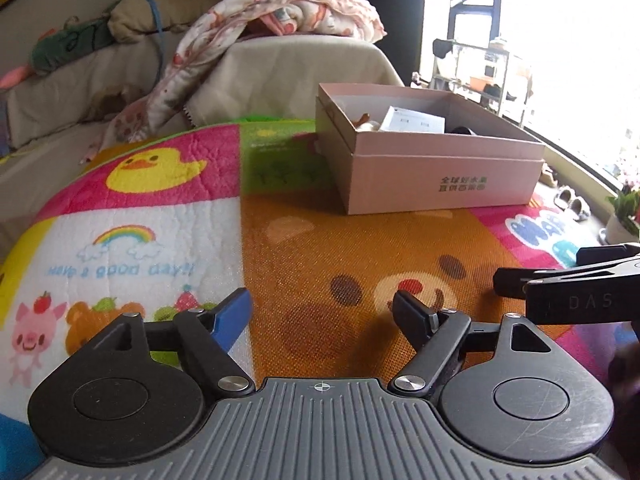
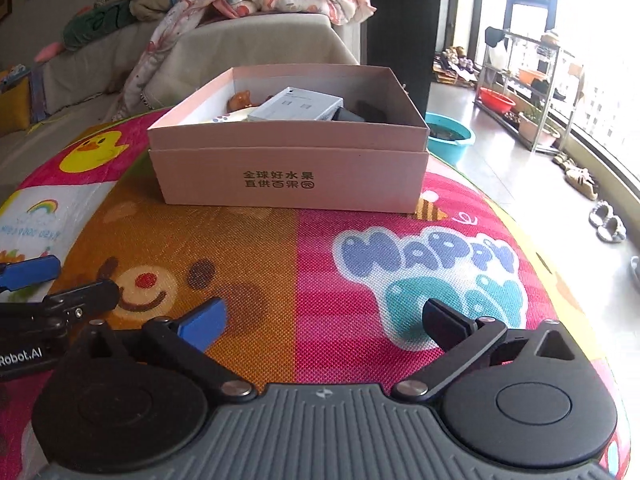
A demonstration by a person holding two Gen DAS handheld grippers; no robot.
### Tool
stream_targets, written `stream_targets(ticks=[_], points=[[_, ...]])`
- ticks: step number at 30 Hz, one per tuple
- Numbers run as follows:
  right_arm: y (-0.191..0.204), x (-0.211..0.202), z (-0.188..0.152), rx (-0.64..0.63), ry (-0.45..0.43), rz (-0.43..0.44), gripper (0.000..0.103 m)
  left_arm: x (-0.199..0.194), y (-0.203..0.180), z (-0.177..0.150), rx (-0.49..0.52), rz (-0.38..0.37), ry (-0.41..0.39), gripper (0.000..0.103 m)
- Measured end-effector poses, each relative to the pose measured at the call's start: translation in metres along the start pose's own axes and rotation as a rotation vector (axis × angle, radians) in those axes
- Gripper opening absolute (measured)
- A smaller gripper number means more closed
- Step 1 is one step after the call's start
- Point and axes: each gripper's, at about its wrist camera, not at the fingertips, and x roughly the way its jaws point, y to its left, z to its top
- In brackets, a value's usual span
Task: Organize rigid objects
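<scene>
A pink cardboard box (image 2: 292, 176) stands on the colourful play mat (image 2: 248, 248); it also shows in the left wrist view (image 1: 440, 176) at the upper right. Inside lie a white flat box (image 2: 296, 108), a brown toy figure (image 2: 240, 101) and a dark object (image 2: 368, 112). My left gripper (image 1: 322, 314) is open and empty above the orange bear patch, well short of the box. My right gripper (image 2: 324, 318) is open and empty over the orange and pink patches, in front of the box. Each gripper shows at the edge of the other's view.
A beige sofa (image 1: 280, 72) with a patterned blanket (image 1: 248, 28) and soft toys stands behind the mat. To the right are a teal basin (image 2: 450, 136), a metal shelf rack (image 2: 524, 92), slippers (image 2: 608, 224) and a bright window.
</scene>
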Motion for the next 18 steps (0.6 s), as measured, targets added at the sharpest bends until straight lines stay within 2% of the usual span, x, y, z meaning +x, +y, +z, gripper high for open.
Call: stream_targets(ticks=[2,18], points=[[0.0014,-0.0005,-0.0068,-0.01,-0.05,-0.022,0.103,0.0017,0.0021,0.001,-0.017,-0.001,0.002,0.086],[0.0036,0.0017,-0.0056,-0.013,-0.053,-0.027,0.103,0.0063,-0.0005,0.0035,-0.022,0.014,0.005,0.089]])
